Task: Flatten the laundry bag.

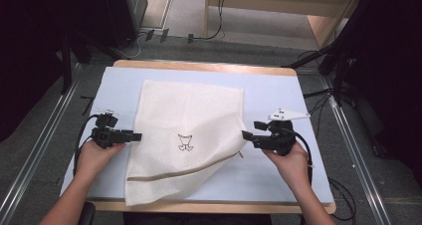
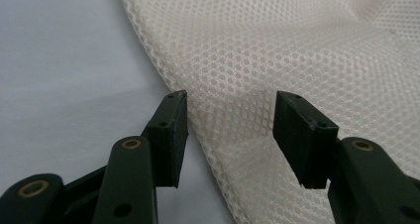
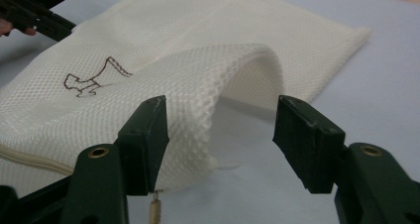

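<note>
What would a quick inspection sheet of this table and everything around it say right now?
Surface: table under a pale blue cover, wooden edge showing.
Job's things: white mesh bag lying flat with a small dark emblem; its right edge bulges up; zipper near the front.
Clutter: nothing seen.
Grippers: left gripper open, jaws either side of the bag's left edge; right gripper open at the bag's raised right edge.
Cables: one black cable trails from each gripper; more lie on the floor behind the table.
Surroundings: grey floor, metal rails, dark stands, wooden furniture behind.
</note>
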The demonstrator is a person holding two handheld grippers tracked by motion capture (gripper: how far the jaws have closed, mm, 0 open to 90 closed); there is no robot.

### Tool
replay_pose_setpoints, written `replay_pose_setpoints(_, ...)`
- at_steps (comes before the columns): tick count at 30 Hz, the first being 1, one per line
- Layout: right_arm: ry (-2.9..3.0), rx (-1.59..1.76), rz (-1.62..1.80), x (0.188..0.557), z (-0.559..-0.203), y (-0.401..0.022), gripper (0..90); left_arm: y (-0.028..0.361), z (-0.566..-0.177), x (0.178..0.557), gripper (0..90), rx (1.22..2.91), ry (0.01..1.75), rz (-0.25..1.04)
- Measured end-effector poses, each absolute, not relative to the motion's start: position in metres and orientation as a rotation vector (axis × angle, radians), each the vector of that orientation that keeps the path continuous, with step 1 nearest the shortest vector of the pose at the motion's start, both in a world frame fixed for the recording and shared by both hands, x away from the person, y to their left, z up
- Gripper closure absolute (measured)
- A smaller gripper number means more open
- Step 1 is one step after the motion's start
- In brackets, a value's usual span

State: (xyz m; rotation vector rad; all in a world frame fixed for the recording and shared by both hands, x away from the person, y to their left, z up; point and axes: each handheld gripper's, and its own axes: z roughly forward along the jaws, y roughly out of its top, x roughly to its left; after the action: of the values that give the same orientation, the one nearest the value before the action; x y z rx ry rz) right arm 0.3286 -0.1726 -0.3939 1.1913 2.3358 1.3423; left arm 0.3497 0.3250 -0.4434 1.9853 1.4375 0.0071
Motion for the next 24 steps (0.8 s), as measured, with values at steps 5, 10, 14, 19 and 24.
replay_pose_setpoints(5,2.446,1.174,1.235,0.342,-0.412,-0.152,59.5,0.314,-0.449,0.352,68.5,1.986,1.441,-0.020)
replay_pose_setpoints(10,2.539,1.242,1.133,0.355,-0.435,-0.148,79.3,0.308,-0.451,0.355,84.7,2.018,1.422,-0.018)
replay_pose_setpoints(14,2.587,1.271,1.050,0.365,-0.454,-0.140,82.9,0.304,-0.450,0.363,88.6,2.013,1.415,-0.009)
replay_pose_setpoints(19,2.552,1.274,0.988,0.385,-0.463,-0.132,84.1,0.307,-0.450,0.374,88.7,1.987,1.430,0.019)
replay_pose_setpoints(24,2.503,1.281,0.990,0.410,-0.463,-0.128,84.6,0.314,-0.449,0.393,88.7,1.956,1.451,0.052)
